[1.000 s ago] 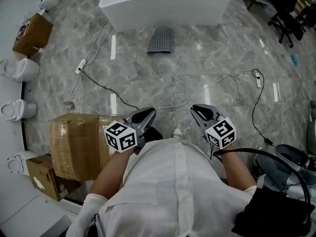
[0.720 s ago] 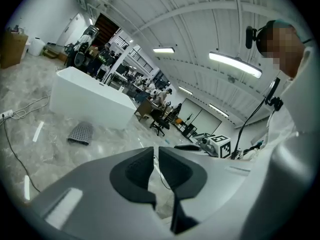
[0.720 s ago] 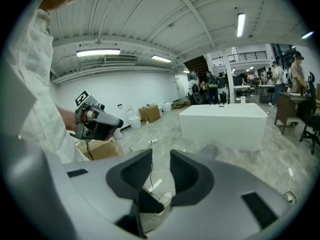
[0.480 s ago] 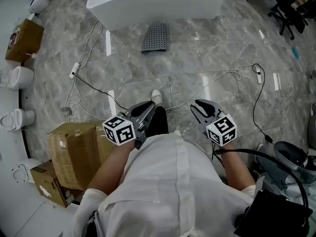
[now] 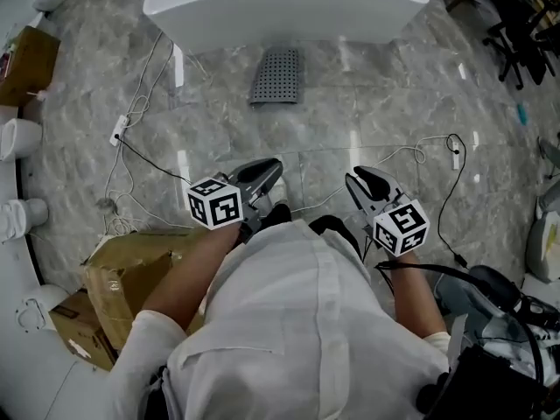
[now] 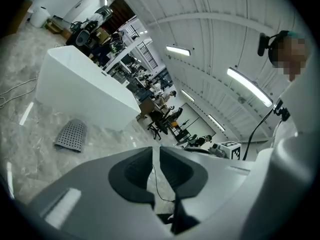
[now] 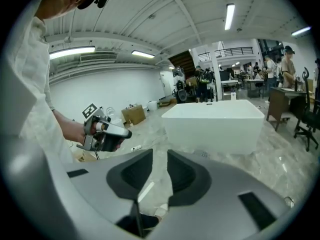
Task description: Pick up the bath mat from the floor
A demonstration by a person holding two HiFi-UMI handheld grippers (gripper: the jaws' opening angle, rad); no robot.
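Note:
The bath mat (image 5: 278,75) is a grey perforated sheet lying on the marble floor just in front of the white bathtub (image 5: 280,7). The left gripper view shows the mat (image 6: 71,135) at lower left, well ahead of the jaws. My left gripper (image 5: 267,171) is held out at waist height, far short of the mat; its jaws have just been opening to a thin gap with nothing between them. My right gripper (image 5: 360,180) is level beside it, with a narrow gap and nothing between its jaws. Each gripper view looks over its own jaws toward the tub (image 7: 215,124).
White and black cables (image 5: 149,160) and power strips (image 5: 116,129) trail across the floor between me and the mat. A taped cardboard box (image 5: 122,278) stands at my left and white toilets (image 5: 17,134) line the left edge. Office chairs (image 5: 516,33) are at the far right.
The person has walked forward: tub and mat are nearer in the head view, the cardboard box has slid back to the left, and both grippers travelled forward together.

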